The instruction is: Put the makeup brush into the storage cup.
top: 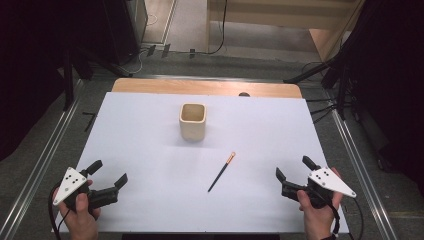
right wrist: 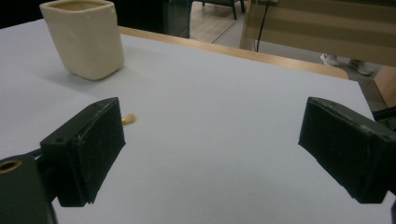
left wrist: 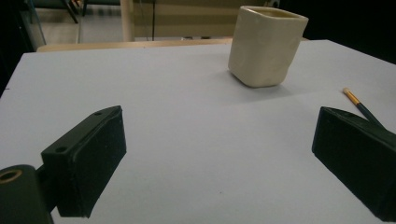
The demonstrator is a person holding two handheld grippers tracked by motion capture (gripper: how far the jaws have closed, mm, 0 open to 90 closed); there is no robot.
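Lab-like recording space, white-covered table (top: 150, 150), dark curtains (top: 30, 60), floor rails (top: 47, 150), cables (top: 220, 35)

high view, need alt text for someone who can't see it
A white table seen from above holds a cream square cup near the far middle and a thin dark brush with an orange tip lying in front of it. At the near corners a person's hands hold the open left gripper and right gripper.

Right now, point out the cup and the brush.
cup (top: 192, 129), high view, front wall.
brush (top: 220, 173), high view, middle of the dark handle.
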